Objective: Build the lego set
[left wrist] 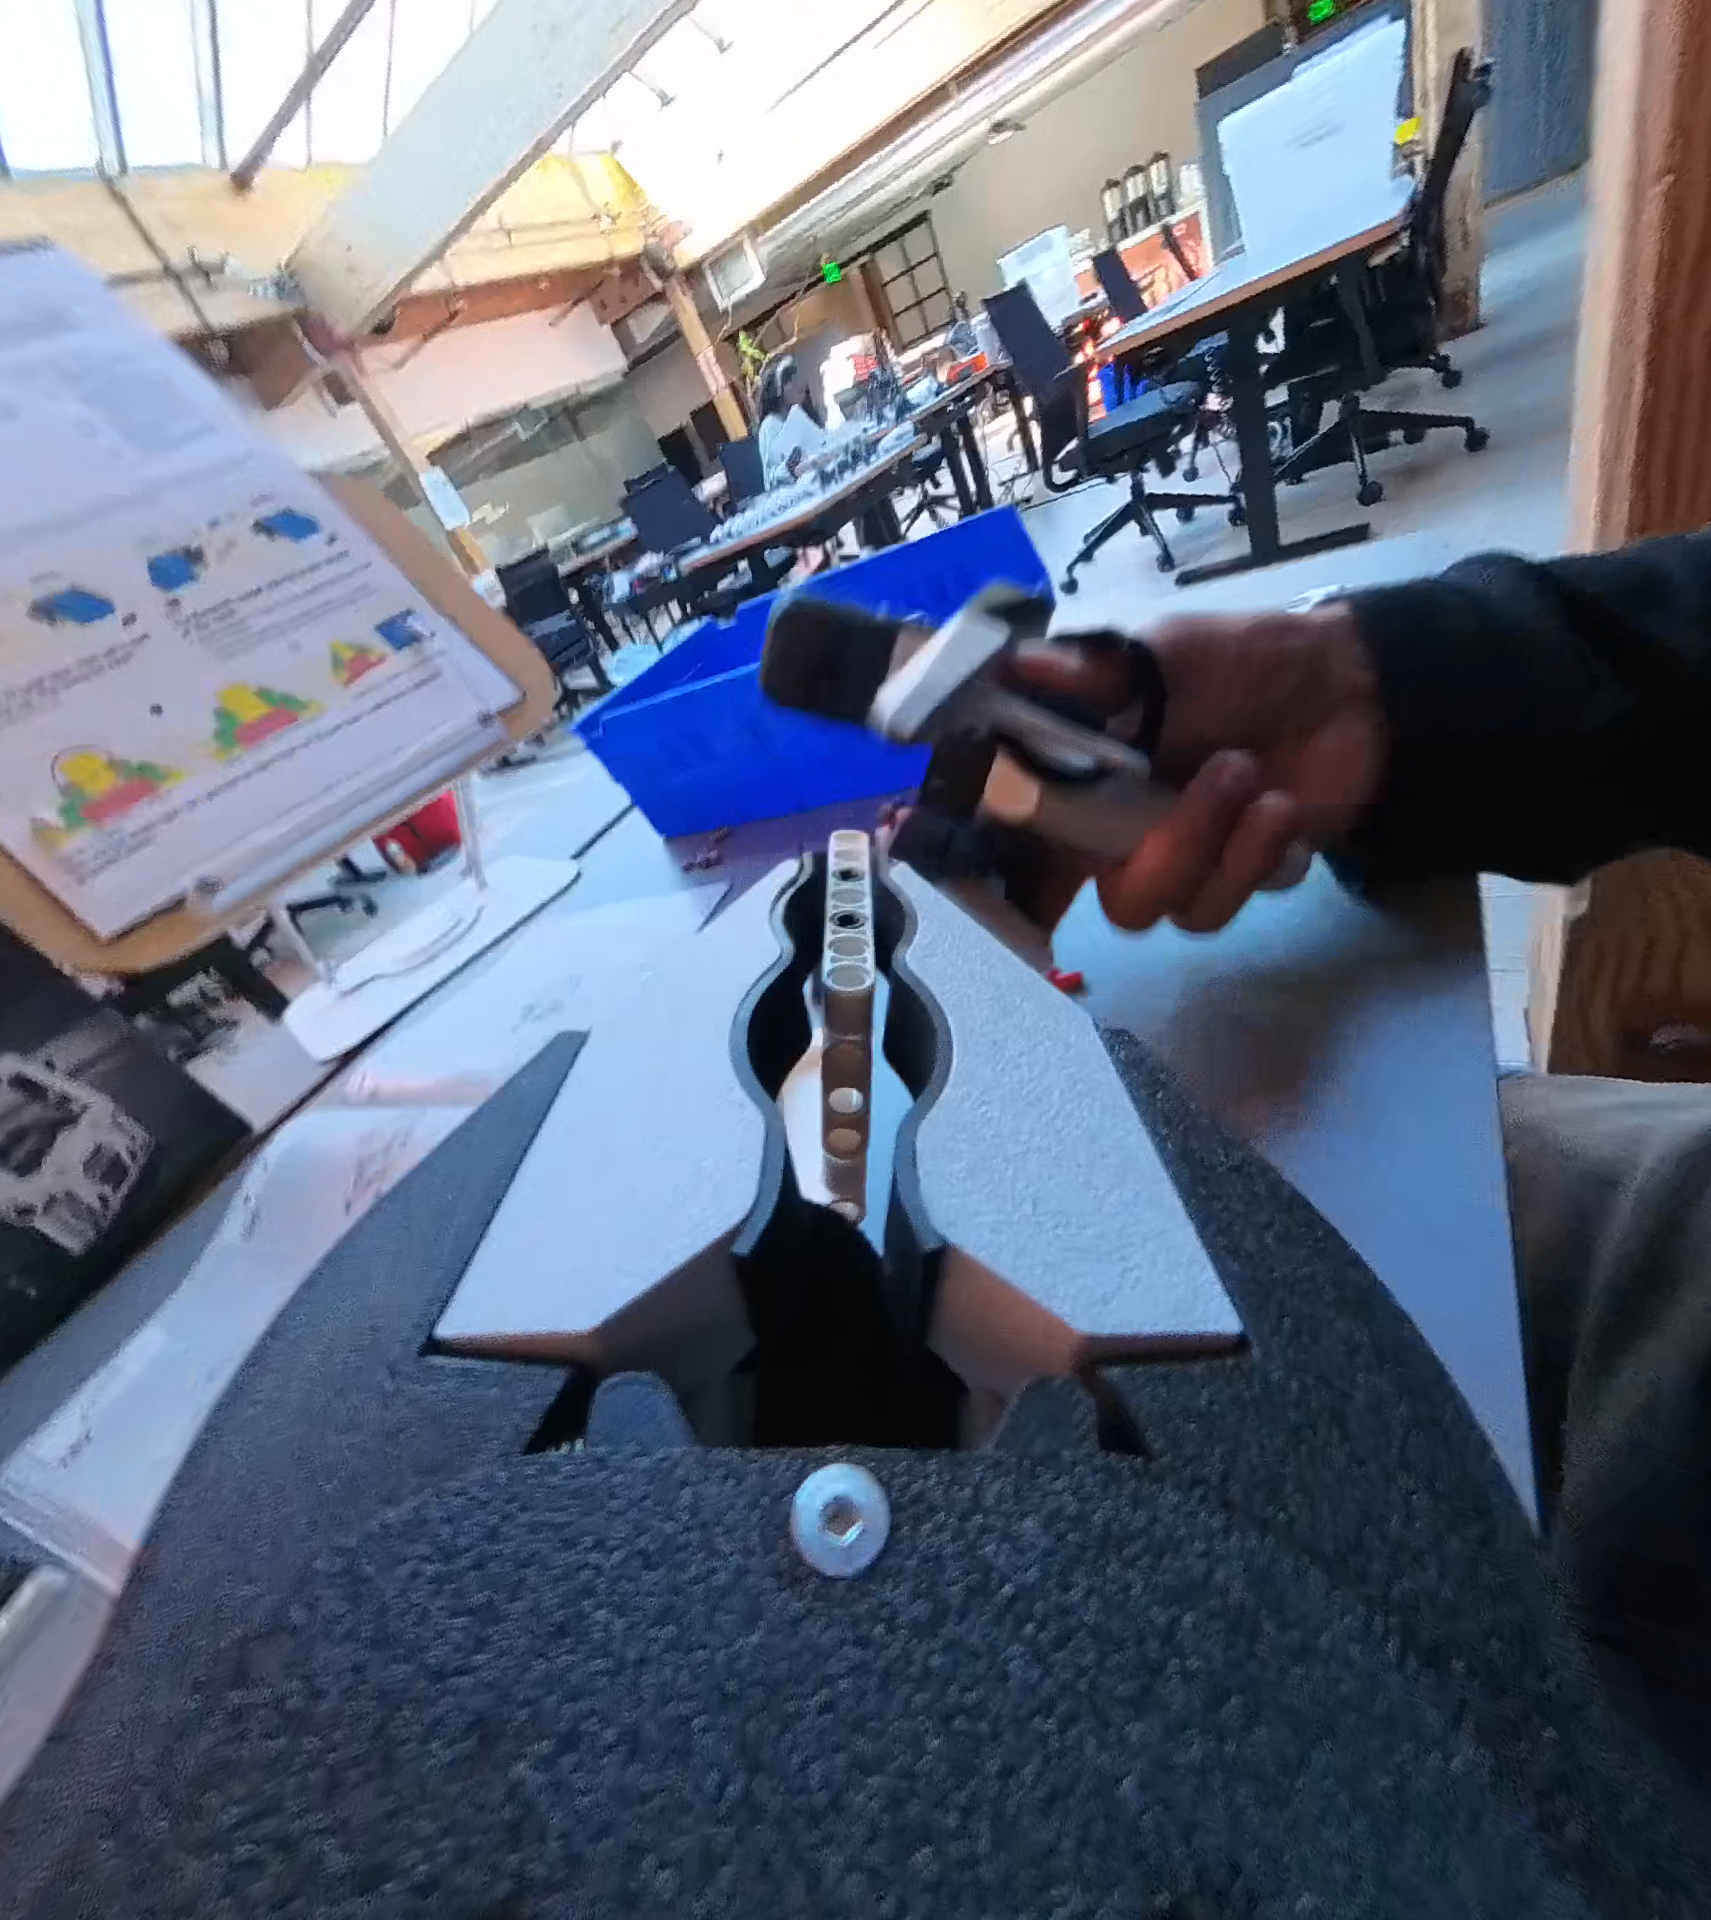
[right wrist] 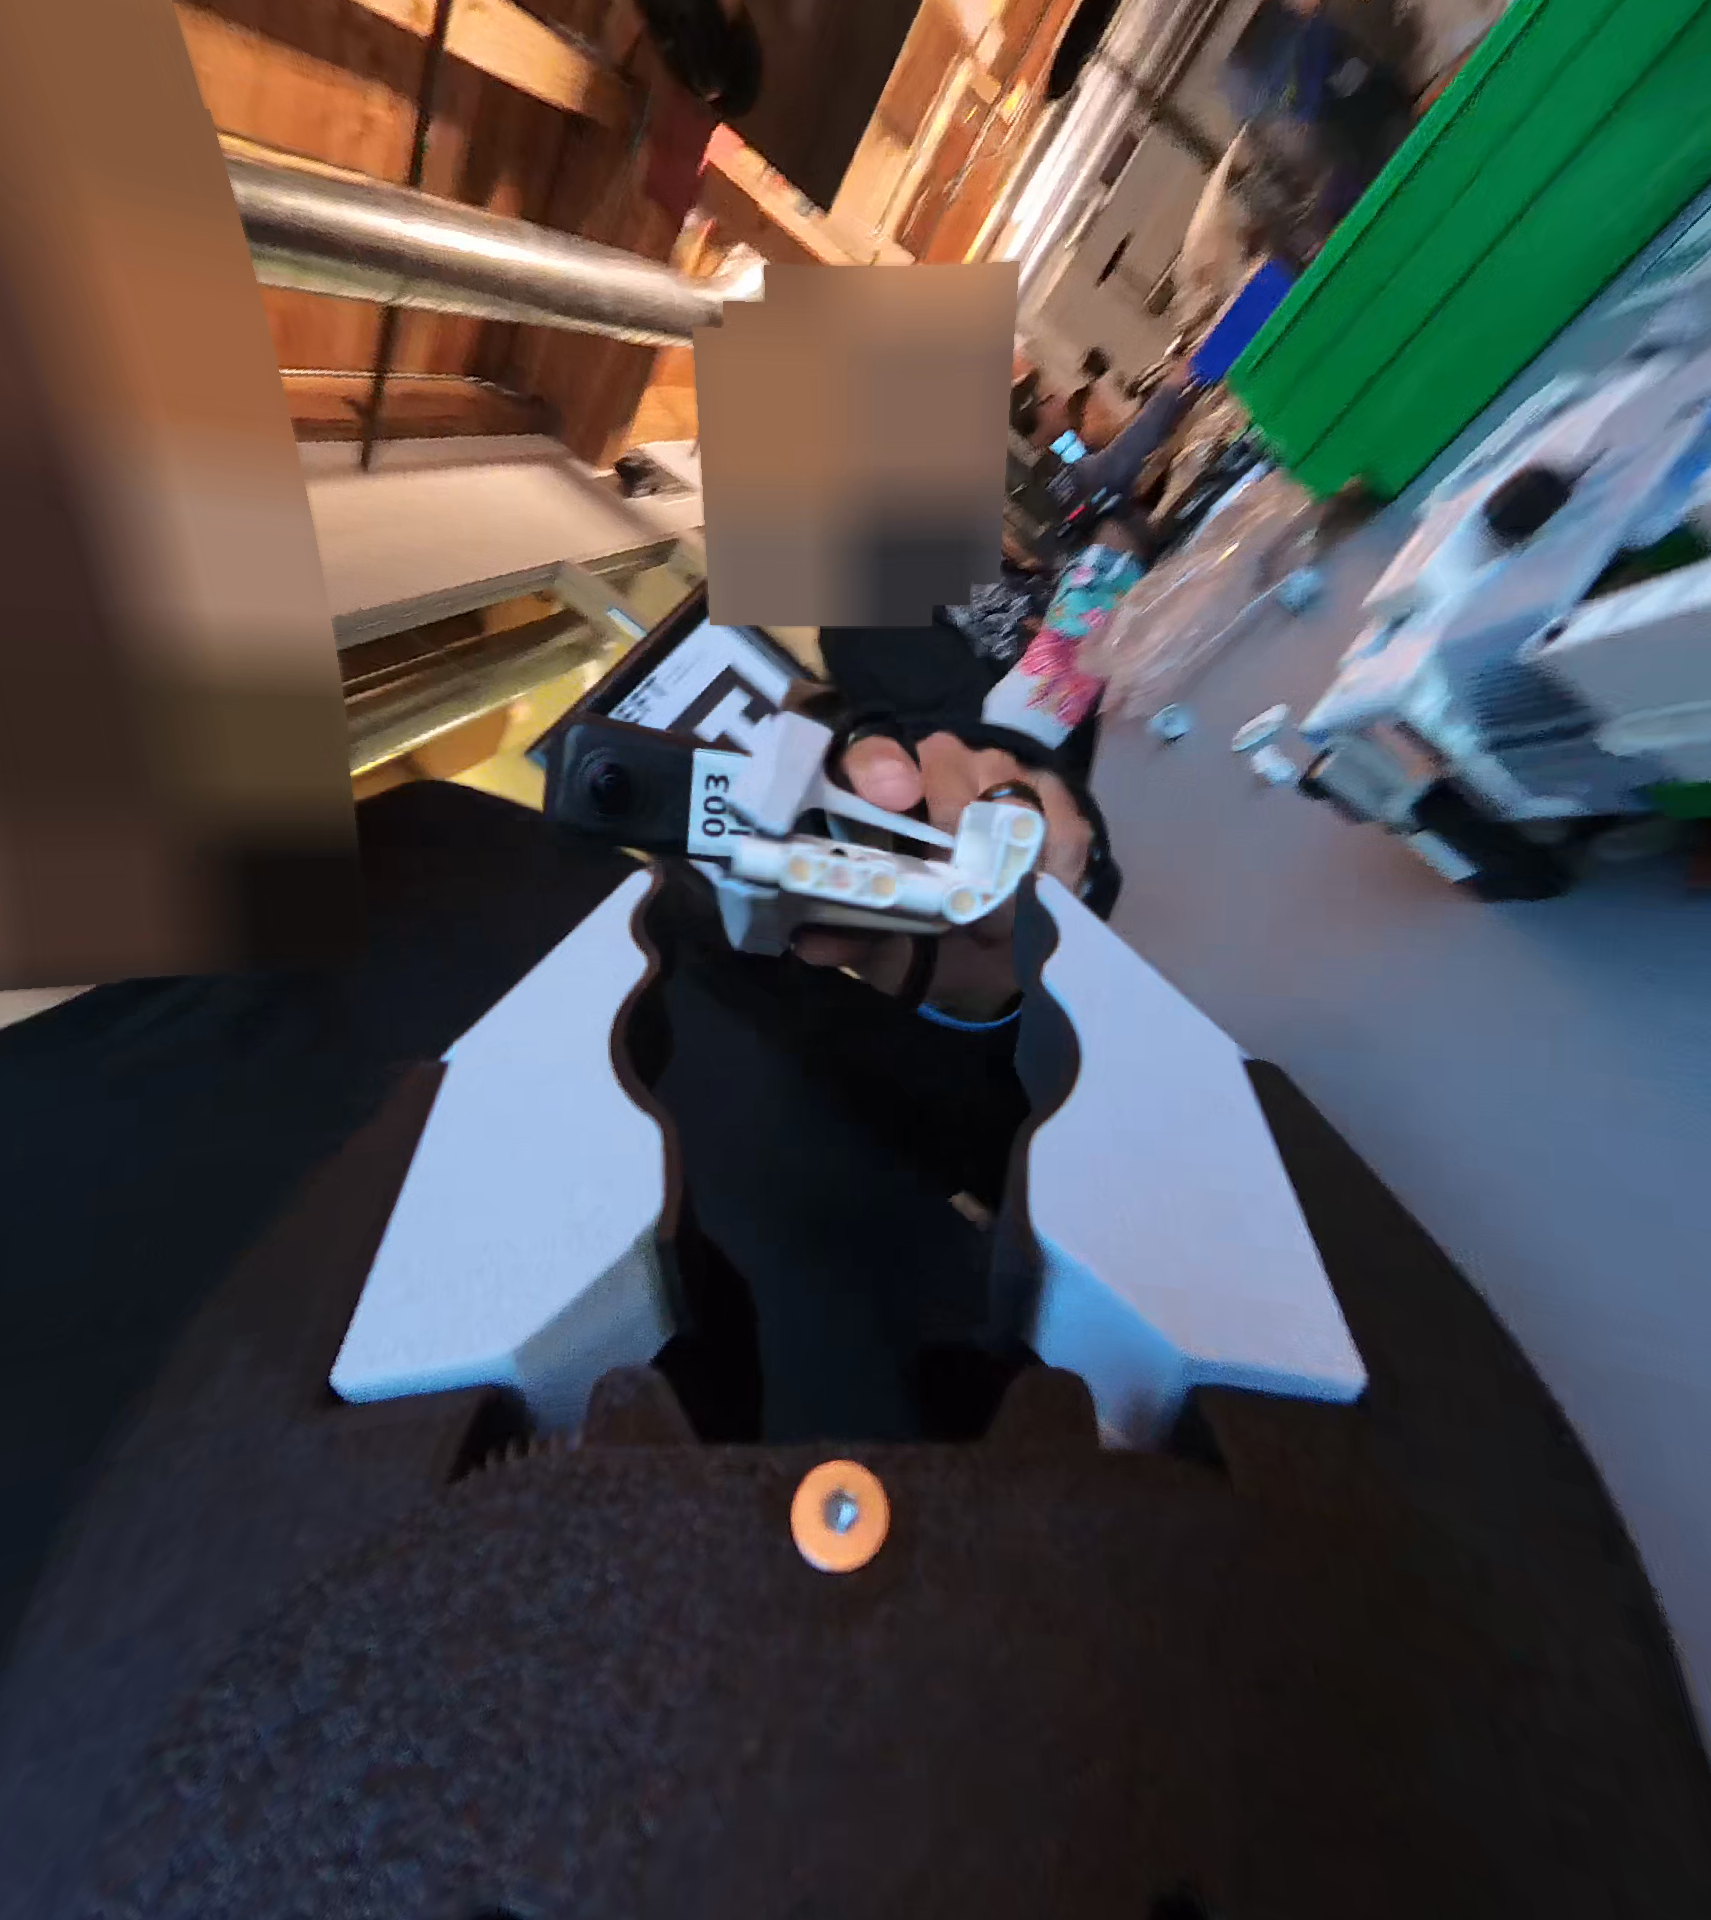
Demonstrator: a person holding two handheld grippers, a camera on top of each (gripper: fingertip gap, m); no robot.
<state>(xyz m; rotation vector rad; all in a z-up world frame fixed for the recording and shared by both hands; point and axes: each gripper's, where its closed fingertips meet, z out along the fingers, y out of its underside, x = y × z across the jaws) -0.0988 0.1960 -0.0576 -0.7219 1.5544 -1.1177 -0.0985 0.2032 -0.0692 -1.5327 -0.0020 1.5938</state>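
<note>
My left gripper [left wrist: 846, 873] is shut on a light grey Lego beam [left wrist: 849, 997] with a row of holes, held lengthwise between the fingers and lifted above the white table [left wrist: 477, 1018]. In the right wrist view the same beam [right wrist: 882, 883] shows as a white L-shaped piece in the left gripper [right wrist: 799, 873], which faces the camera. My right gripper [right wrist: 846, 894] is open and empty, its fingers spread either side of that beam at a short distance. A hand [left wrist: 1246, 748] holds the blurred right gripper just right of and above the beam.
An instruction sheet on a clipboard stand [left wrist: 155, 582] is at the left. A blue bin [left wrist: 778, 717] sits on the table behind the beam, with small red pieces [left wrist: 1069, 979] nearby. A black printed box [left wrist: 20, 1143] lies at the left, and a wooden post [left wrist: 1703, 312] stands at the right. My left and right fingertips are right by each other.
</note>
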